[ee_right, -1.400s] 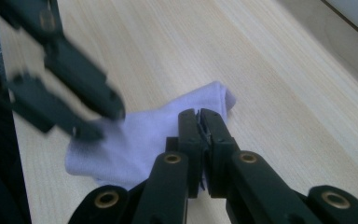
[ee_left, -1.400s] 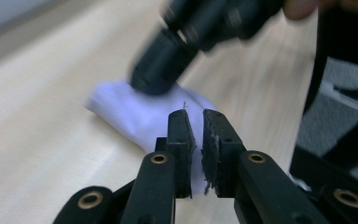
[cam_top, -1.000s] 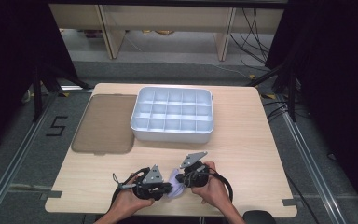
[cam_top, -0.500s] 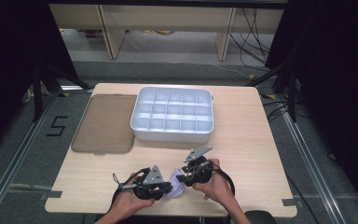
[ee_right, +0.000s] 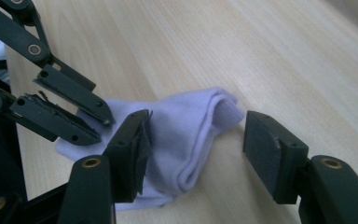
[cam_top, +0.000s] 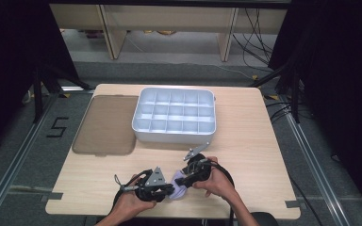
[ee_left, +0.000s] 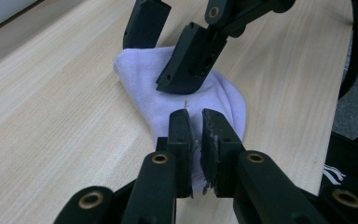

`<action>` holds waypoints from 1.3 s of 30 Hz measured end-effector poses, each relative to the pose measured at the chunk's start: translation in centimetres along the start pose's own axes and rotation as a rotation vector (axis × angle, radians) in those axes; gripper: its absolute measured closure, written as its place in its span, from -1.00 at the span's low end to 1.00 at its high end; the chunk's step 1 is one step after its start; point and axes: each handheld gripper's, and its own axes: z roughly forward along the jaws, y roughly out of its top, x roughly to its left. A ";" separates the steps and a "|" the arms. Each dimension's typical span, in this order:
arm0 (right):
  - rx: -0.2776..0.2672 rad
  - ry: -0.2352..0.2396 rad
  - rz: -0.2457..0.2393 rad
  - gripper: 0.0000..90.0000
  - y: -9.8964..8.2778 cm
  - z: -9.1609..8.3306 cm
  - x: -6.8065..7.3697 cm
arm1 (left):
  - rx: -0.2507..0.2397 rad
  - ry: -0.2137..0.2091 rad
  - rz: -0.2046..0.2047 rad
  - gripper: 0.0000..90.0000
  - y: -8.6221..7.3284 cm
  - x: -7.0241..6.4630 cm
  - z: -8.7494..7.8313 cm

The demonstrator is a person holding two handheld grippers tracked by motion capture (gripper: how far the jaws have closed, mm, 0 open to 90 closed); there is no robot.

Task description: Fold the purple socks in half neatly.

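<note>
From the high view the small pale lilac knitted sock (cam_top: pixel 178 190) is mostly covered by the two black grippers and the hands that carry them; little more than a light patch shows near the front edge of the light wooden table (cam_top: pixel 245 141). Its texture cannot be read there.

The left gripper view gives the detail. The left gripper (ee_left: pixel 195 125) is clenched on one end of the sock, with a pinch of fabric caught between its worn pads; the lower part of the sock is cut off behind its jaws. Beyond it, the right gripper (ee_left: pixel 168 56) stands over the far part of the sock.

The right gripper view shows the right gripper (ee_right: pixel 200 140) released: its jaws have just been opening and now straddle the sock with clear gaps, one pad near the ribbed cuff, neither pressing. The sock lies flat and folded on the table, cuff rolled.

The high view alone shows a white plastic compartment tray (cam_top: pixel 173 136) and a brown translucent lid (cam_top: pixel 103 127) farther back.
</note>
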 end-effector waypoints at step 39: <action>-0.009 0.038 -0.024 0.65 0.0 -0.1 1.1 | -0.014 0.027 -0.172 -0.15 -2.9 2.7 -4.5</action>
